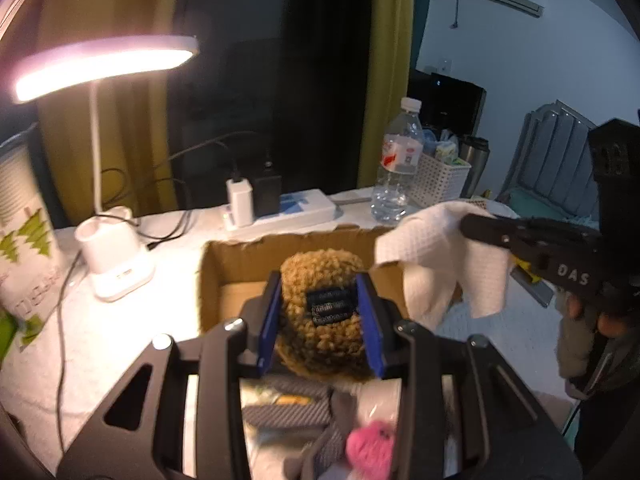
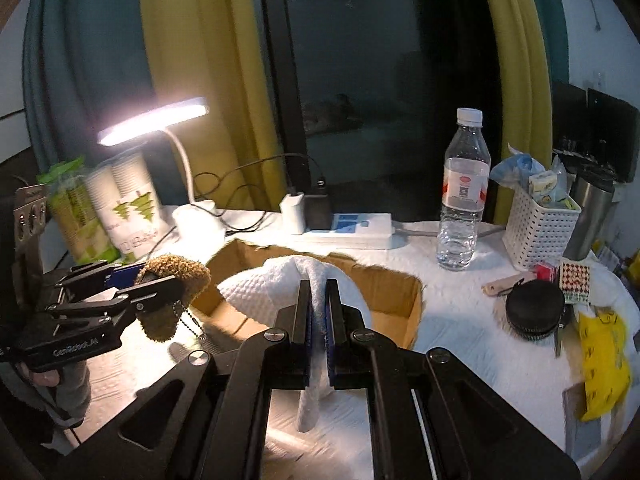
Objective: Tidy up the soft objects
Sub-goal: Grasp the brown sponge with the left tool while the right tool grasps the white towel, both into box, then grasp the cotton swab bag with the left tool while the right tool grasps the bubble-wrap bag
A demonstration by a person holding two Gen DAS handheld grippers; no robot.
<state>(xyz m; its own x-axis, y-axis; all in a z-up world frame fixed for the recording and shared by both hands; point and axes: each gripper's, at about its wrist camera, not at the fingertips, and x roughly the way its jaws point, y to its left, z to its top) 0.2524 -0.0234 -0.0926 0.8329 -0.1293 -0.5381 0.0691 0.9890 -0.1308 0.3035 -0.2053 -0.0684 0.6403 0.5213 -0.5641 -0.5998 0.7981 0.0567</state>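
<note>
Left tongs [image 1: 320, 320] clenched on brown plush [image 1: 322, 312], right tongs [image 2: 319, 316] on white towel [image 2: 280, 280], above seemingly empty cardboard box [image 2: 396, 300].

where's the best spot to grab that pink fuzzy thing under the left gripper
Grip the pink fuzzy ball across its rounded middle, coming straight down from above. It lies low among grey fabric pieces, so a side approach would likely snag them. Its round, soft body should squash evenly between the jaws. First, though, the left gripper must release the brown fuzzy pouch it holds over the cardboard box.
</note>
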